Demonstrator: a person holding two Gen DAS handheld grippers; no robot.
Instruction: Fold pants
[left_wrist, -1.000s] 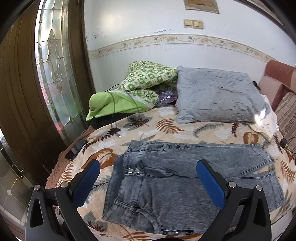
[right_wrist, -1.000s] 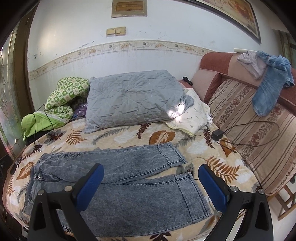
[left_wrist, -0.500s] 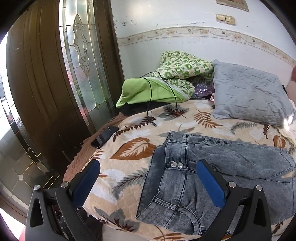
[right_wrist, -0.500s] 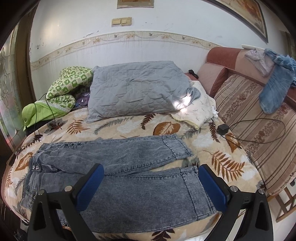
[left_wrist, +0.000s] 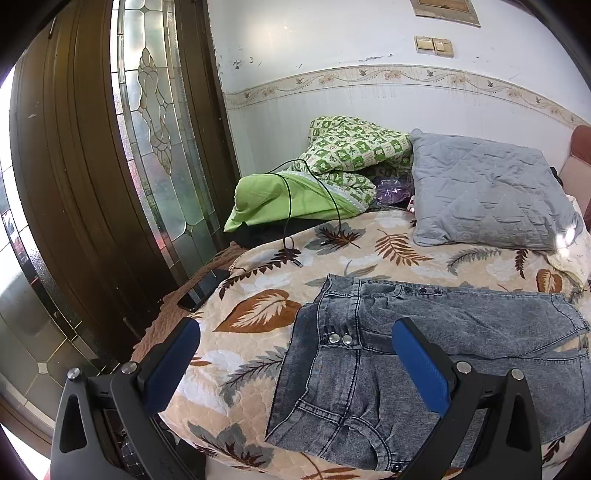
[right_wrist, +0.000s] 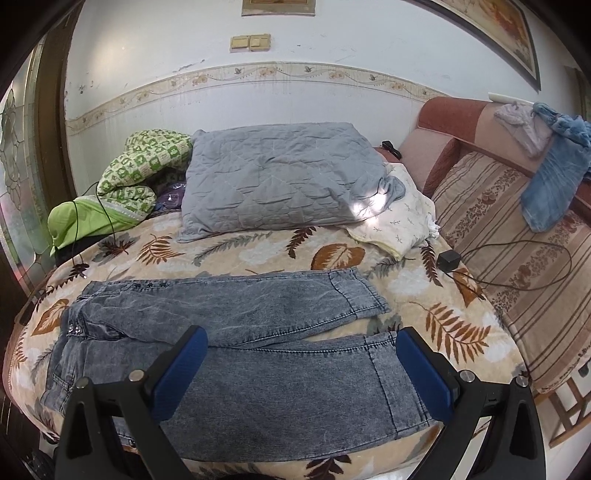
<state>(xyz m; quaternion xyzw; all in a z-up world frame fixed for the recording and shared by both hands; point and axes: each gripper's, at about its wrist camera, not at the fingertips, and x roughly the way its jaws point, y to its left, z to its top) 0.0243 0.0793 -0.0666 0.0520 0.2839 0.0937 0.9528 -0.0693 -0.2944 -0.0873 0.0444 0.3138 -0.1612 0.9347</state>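
Grey washed denim pants (right_wrist: 236, 332) lie flat on the leaf-patterned bedspread (right_wrist: 258, 254), waistband to the left, the two legs stretching right. In the left wrist view the waistband end of the pants (left_wrist: 354, 354) with two metal buttons sits just ahead. My left gripper (left_wrist: 295, 354) is open and empty, held above the bed's near left corner by the waistband. My right gripper (right_wrist: 301, 365) is open and empty, held above the near leg.
A grey pillow (right_wrist: 280, 184), a green patterned quilt (left_wrist: 351, 155) with a black cable, and a cream cloth (right_wrist: 399, 221) lie at the back. A phone (left_wrist: 203, 290) sits on the bed's left edge by the glass door (left_wrist: 159, 147). A striped sofa (right_wrist: 517, 258) with a charger (right_wrist: 448, 258) is on the right.
The left gripper has swung left, away from the pants' middle toward the waistband and bed corner. The right gripper has come slightly closer over the near leg. Both stay open.
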